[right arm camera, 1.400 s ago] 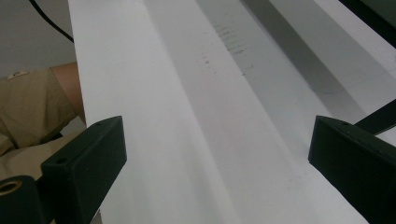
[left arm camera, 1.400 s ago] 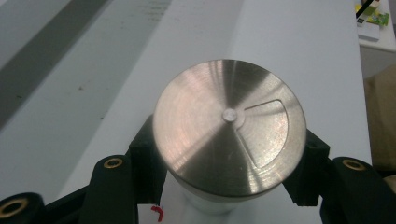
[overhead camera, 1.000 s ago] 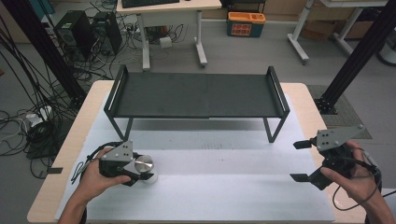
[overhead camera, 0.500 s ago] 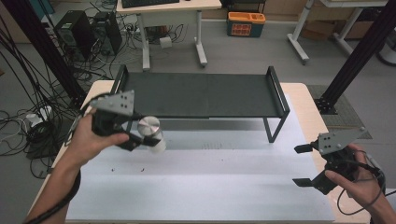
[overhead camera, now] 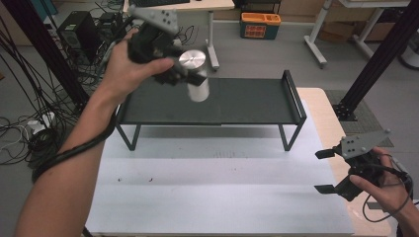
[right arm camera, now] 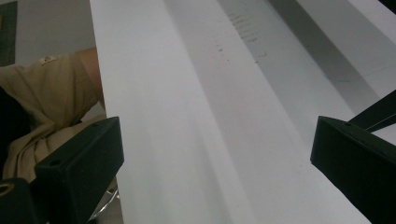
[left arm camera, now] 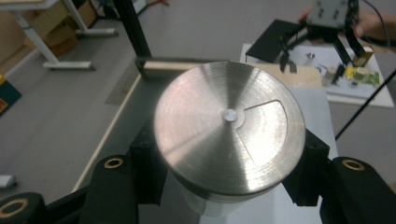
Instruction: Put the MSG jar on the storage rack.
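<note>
Around the white-topped surface (overhead camera: 217, 197) we see a grey floor with black cables at the left, an orange box and the legs of other desks farther back. On the far half of this surface stands a low black metal shelf with raised end rails (overhead camera: 247, 101). Our left gripper (overhead camera: 170, 69) is held high above the left end of this shelf, and its black fingers (left arm camera: 147, 161) are pinching a white cylindrical container with a round brushed-steel lid (overhead camera: 195, 74) from two sides. The container hangs in the air, upright, over the shelf top and not touching it. In the left gripper view we look down on the steel lid (left arm camera: 229, 128), which has a small centre pin and a fan-shaped inset plate; the two black fingers press against the body just under the lid, one at each side. Our right gripper (overhead camera: 326, 172) rests low near the right edge of the surface, well apart from the container. Its fingers (right arm camera: 79, 163) are spread wide with nothing between them, and in the right gripper view they frame the bare white top, with a beige sleeve (right arm camera: 51, 93) at the left.
</note>
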A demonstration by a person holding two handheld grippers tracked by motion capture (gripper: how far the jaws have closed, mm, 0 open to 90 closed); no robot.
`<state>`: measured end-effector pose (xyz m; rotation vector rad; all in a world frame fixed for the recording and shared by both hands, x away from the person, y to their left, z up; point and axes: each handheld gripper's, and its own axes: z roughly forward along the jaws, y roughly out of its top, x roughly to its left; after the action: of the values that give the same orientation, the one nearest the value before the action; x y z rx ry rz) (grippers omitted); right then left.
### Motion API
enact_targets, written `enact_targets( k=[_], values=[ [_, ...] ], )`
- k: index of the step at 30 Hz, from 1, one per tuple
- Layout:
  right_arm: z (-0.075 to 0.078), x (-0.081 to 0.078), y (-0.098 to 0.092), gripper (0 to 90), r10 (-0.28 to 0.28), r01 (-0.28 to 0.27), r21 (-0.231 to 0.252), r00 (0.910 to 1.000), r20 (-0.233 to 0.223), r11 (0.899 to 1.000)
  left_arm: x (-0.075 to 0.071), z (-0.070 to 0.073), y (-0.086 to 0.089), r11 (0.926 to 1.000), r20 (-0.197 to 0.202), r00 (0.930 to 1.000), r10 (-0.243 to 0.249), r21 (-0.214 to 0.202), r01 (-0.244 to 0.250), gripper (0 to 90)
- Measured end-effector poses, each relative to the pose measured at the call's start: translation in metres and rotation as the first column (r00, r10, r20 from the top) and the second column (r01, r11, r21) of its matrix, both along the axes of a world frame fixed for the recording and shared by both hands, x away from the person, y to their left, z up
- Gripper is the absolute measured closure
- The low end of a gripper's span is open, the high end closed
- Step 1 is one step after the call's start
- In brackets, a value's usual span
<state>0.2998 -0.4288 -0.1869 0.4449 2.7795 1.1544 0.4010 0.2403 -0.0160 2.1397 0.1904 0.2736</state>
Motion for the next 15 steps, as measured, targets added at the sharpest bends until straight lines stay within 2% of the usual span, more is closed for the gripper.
enact_targets(
  k=[2,4,6,7,8,10,12,15],
  values=[
    [0.002,0.002,0.000,2.4,0.005,-0.005,-0.015,1.0000,-0.002,1.000,0.013,0.002,-0.007,0.9995,0.007,0.9999,0.015,-0.026,-0.015,42.8],
    [0.002,0.005,-0.003,2.4,0.009,-0.009,-0.008,0.9999,-0.006,1.000,0.024,0.000,-0.016,0.9971,0.000,0.9985,0.055,-0.053,-0.055,42.7],
    [0.001,0.007,-0.009,2.2,0.009,-0.009,0.015,0.9999,-0.006,1.000,0.033,-0.001,-0.029,0.9945,0.011,0.9951,0.098,-0.038,-0.098,42.7],
    [0.000,0.009,-0.010,2.2,0.009,-0.009,0.018,0.9999,-0.007,1.000,0.044,-0.006,-0.041,0.9919,0.010,0.9923,0.123,-0.034,-0.123,42.8],
    [0.000,0.009,-0.010,2.2,0.009,-0.009,0.018,0.9999,-0.007,1.000,0.044,-0.006,-0.041,0.9919,0.010,0.9923,0.123,-0.034,-0.123,42.8],
    [-0.001,0.011,-0.011,2.2,0.010,-0.010,0.019,0.9999,-0.012,1.000,0.053,-0.014,-0.049,0.9905,0.004,0.9912,0.132,-0.038,-0.132,42.8],
    [-0.003,0.014,-0.012,2.2,0.010,-0.010,0.019,0.9998,-0.020,1.000,0.067,-0.026,-0.059,0.9895,-0.001,0.9898,0.142,-0.027,-0.142,42.8],
    [-0.006,0.017,-0.012,2.3,0.010,-0.009,0.015,0.9995,-0.031,1.000,0.079,-0.041,-0.069,0.9869,-0.018,0.9868,0.161,-0.013,-0.161,42.8]
  ],
)
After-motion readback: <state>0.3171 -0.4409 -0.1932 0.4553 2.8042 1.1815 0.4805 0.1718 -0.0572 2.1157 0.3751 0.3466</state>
